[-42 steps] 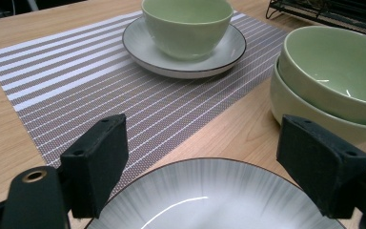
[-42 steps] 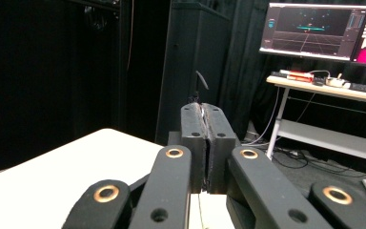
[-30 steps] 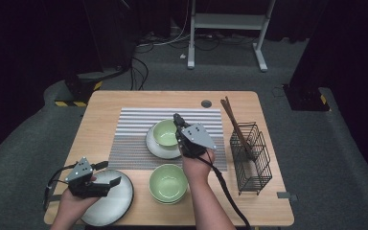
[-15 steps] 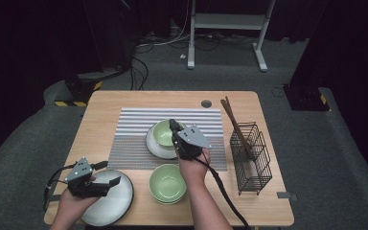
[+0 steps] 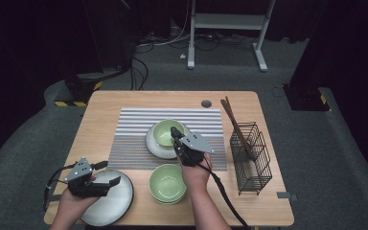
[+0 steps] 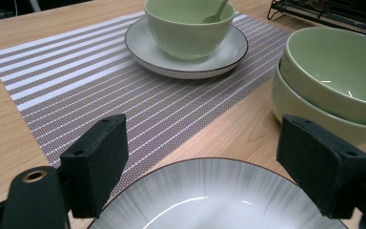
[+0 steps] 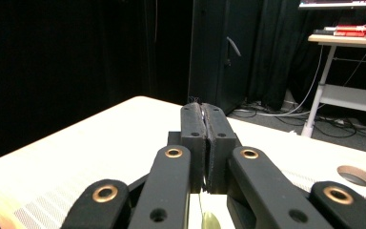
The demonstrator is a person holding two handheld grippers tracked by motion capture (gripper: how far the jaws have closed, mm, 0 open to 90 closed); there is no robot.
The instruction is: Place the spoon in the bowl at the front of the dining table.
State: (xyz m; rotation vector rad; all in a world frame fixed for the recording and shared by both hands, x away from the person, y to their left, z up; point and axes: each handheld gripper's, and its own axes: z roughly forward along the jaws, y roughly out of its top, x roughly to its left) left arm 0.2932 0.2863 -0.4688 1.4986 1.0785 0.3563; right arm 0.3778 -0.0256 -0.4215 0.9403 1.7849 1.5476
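A pale green bowl (image 5: 162, 132) stands on a white saucer (image 5: 152, 147) on the striped placemat (image 5: 134, 129). My right gripper (image 5: 174, 132) hangs over the bowl's right rim, its jaws shut on the thin handle of a spoon (image 6: 217, 12) whose bowl end rests inside. In the right gripper view the pads (image 7: 193, 129) press together with a pale sliver between them. My left gripper (image 5: 111, 187) is open at the front left, its jaws straddling the near rim of a grey plate (image 6: 209, 191) without touching it.
Two stacked green bowls (image 5: 166, 183) sit just in front of the right hand, close to the grey plate (image 5: 108, 207). A black wire basket (image 5: 251, 158) holding chopsticks (image 5: 232, 117) stands at the table's right. A round hole (image 5: 206, 103) marks the far edge.
The right gripper has sunk toward the bowl on the saucer and shifted slightly left, still shut. The left gripper and the plate have stayed put.
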